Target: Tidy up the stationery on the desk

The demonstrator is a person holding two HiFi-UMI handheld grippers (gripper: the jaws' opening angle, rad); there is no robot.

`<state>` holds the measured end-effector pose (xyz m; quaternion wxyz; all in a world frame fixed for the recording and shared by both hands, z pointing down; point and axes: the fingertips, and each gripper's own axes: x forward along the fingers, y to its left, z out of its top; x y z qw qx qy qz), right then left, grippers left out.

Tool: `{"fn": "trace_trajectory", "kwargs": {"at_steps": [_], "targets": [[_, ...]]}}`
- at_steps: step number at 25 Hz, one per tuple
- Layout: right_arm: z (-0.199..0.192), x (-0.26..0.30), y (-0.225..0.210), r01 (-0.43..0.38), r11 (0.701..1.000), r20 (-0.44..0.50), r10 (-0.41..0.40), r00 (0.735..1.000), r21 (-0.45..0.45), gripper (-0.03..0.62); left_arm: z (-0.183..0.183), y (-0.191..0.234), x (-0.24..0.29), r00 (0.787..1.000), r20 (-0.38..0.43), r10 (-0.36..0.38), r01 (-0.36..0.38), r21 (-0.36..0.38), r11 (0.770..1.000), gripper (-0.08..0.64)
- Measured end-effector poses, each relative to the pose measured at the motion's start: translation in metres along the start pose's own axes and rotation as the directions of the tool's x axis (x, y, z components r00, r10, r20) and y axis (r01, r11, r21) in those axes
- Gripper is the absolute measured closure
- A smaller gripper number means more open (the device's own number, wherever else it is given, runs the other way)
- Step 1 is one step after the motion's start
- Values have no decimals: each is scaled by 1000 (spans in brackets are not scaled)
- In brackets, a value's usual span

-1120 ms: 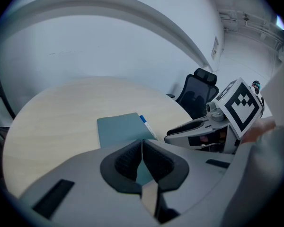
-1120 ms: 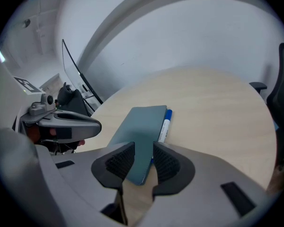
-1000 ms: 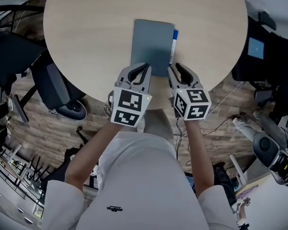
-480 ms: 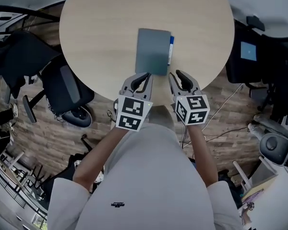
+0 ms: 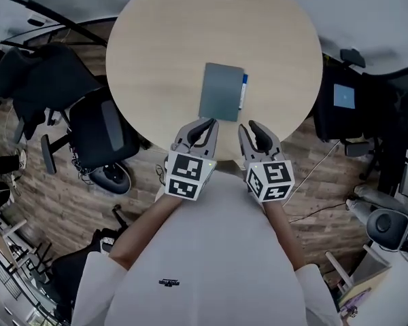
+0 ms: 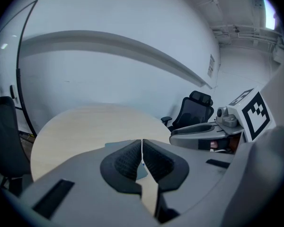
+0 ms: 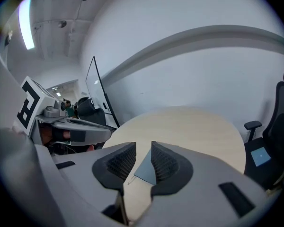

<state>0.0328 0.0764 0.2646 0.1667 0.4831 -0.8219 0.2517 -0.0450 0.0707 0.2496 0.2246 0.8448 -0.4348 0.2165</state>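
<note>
Ahead on desk [image 5: 163,53]: notebook [image 5: 222,92] lengthwise away, pen [image 5: 243,90] apparently along its right edge. Left tool [image 5: 202,126] closed, empty; right tool [image 5: 253,126], nearer pen, just been closing, narrow, empty.

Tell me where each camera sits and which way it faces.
Head view: on the person's head, facing steeply down at the table, notebook and pen; shows torso, forearms, left gripper, right gripper.
Left gripper view: on the left gripper, facing across the table; shows its shut jaws, the right gripper at right.
Right gripper view: on the right gripper, facing across the table; its jaws have been closing yet stand apart, empty; left gripper at left.
Shared: all show table and notebook.
</note>
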Motion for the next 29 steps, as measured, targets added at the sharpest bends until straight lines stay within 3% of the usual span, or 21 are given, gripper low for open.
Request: {"fn": "trace_trajectory", "kwargs": {"at_steps": [7, 12, 29], "targets": [[10, -40, 16, 21, 999, 65, -19, 998, -37, 488, 1, -15, -27, 999, 33, 24, -25, 18, 1000, 535], [4, -54, 19, 33, 998, 62, -30, 998, -52, 558, -4, -26, -35, 999, 40, 28, -29, 25, 999, 535], [-13, -74, 28, 25, 998, 71, -21, 997, -56, 558, -16, -50, -45, 998, 53, 32, -33, 16, 999, 535]]}}
